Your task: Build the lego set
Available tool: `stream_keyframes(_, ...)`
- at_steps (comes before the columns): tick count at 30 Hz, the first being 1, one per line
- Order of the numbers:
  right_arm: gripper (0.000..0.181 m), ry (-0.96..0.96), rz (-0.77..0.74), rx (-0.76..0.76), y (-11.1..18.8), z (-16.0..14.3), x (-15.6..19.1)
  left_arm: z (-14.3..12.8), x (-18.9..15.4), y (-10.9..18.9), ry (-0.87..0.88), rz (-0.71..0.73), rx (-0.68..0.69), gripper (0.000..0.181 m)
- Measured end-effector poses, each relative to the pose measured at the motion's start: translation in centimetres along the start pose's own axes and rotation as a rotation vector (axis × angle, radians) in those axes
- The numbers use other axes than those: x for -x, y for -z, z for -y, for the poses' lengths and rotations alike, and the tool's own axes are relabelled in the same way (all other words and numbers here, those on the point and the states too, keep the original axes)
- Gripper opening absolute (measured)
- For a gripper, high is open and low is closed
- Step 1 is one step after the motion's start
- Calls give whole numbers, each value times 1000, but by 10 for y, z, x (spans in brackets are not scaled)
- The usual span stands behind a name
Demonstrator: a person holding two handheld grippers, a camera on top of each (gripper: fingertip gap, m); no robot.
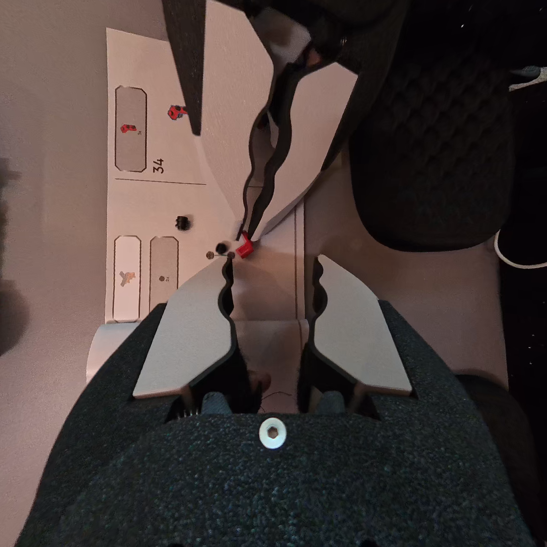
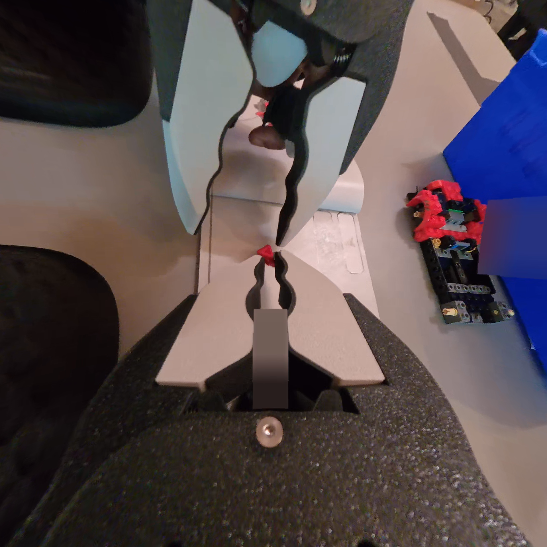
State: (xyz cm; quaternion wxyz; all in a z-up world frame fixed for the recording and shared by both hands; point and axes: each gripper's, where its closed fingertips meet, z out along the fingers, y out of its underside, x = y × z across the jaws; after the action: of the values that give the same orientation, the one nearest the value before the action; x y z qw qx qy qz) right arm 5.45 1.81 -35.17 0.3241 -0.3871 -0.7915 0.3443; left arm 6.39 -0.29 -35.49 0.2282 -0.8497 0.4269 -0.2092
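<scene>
**A:** Where is the piece being worked on?

**B:** The small red lego piece (image 2: 265, 255) sits pinched at the very tips of the right hand-held gripper (image 2: 268, 260). Its fingers are drawn nearly together, with only the piece between them. In the left wrist view the same red piece (image 1: 245, 248) hangs just above the open instruction booklet (image 1: 142, 207).

**A:** And the left hand-held gripper?

**B:** The left hand-held gripper (image 1: 273, 260) stands wide apart, a broad gap between its fingers, and holds nothing. In the right wrist view it comes in from the far side, and one fingertip (image 2: 279, 241) meets the red piece or stops just short of it; I cannot tell which.

**A:** Anything else near the tips?

**B:** A small black round piece (image 1: 221, 247) lies just beside the red one, and I cannot tell whether they touch. A black lego part (image 1: 182, 222) rests loose on the booklet page, a little apart from them.

**A:** Where is the rest of the build?

**B:** The partly built lego model (image 2: 450, 251), black at the base with red parts on top, lies toward the right edge of the worktop (image 2: 88, 183), against a blue box (image 2: 503, 124). It is well apart from both grippers. A dark chair seat (image 1: 429, 162) shows past the worktop's edge in the left wrist view.
</scene>
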Motion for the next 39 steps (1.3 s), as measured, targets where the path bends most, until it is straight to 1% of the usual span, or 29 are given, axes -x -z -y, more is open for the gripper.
stream_keyframes(4,6,11,-10,16,1,-3,-1,-5,6,5,12,34,1,48)
stream_keyframes(6,7,9,-29,2,4,-1,-4,-4,9,9,27,58,-28,40)
stream_keyframes(8,6,1,-44,-59,9,9,-7,1,11,13,40,88,-85,30)
stream_keyframes(12,6,-67,-47,-250,25,35,-12,16,11,25,101,102,-273,24)
stream_keyframes(14,6,-119,-20,-371,36,49,-13,27,6,34,152,57,-399,24)
stream_keyframes(16,6,-149,5,-489,48,63,-13,35,-1,43,218,-21,-497,23)
stream_keyframes(19,6,-118,6,-617,64,79,-12,48,-16,52,352,-196,-631,21)
stream_keyframes(22,6,-56,-27,-637,68,84,-9,65,-28,65,479,-385,-793,17)
stream_keyframes(24,6,-26,-41,-643,69,87,-7,71,-30,71,514,-435,-865,14)
stream_keyframes(32,6,31,-91,-633,71,91,-7,76,-27,81,518,-421,-958,8)
stream_keyframes(39,6,54,-115,-624,72,91,-8,77,-27,82,515,-423,-961,9)
